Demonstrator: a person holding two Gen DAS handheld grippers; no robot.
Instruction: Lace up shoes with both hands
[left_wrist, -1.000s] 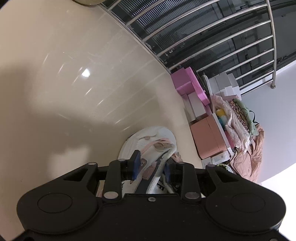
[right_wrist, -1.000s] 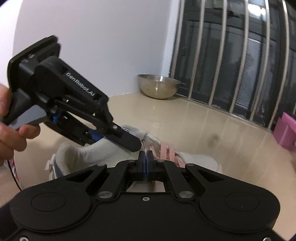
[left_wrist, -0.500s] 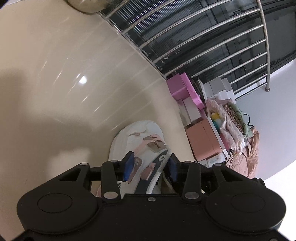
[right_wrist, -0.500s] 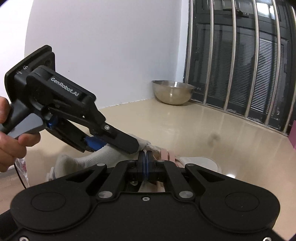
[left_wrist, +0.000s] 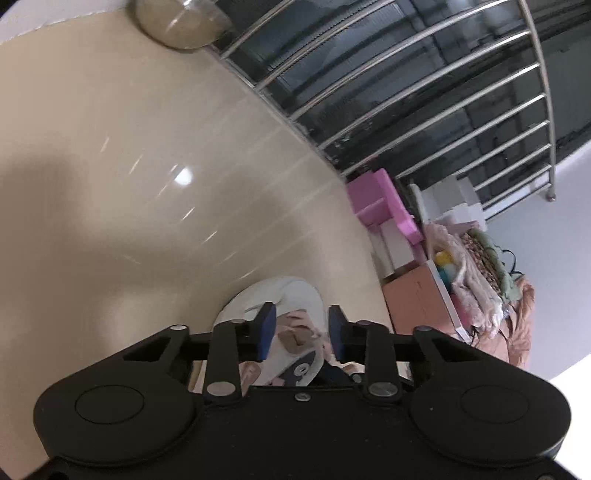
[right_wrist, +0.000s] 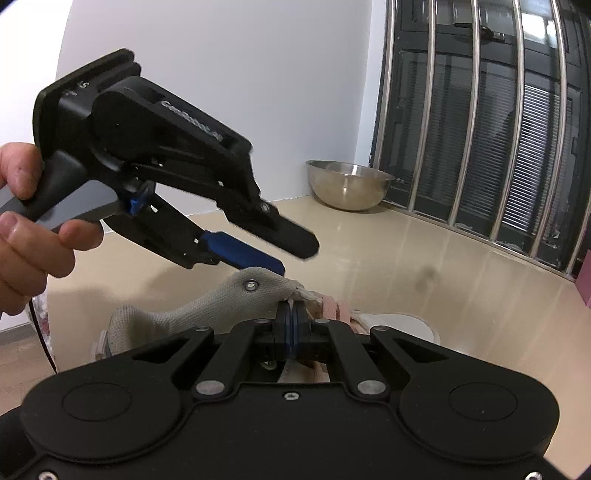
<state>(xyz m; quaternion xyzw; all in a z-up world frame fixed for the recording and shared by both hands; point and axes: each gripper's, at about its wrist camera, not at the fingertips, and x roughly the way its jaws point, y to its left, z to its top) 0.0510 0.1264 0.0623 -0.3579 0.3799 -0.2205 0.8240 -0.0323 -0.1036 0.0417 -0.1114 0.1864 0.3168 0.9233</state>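
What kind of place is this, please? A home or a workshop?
Probably a home, perhaps a balcony or spare room: a glossy beige floor, metal window bars, a steel bowl by the wall, and boxes stacked with bedding.

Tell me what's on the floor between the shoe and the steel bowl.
Nothing. In the right wrist view the glossy beige floor between the shoe and the steel bowl is bare, showing only reflections and one faint dark mark.
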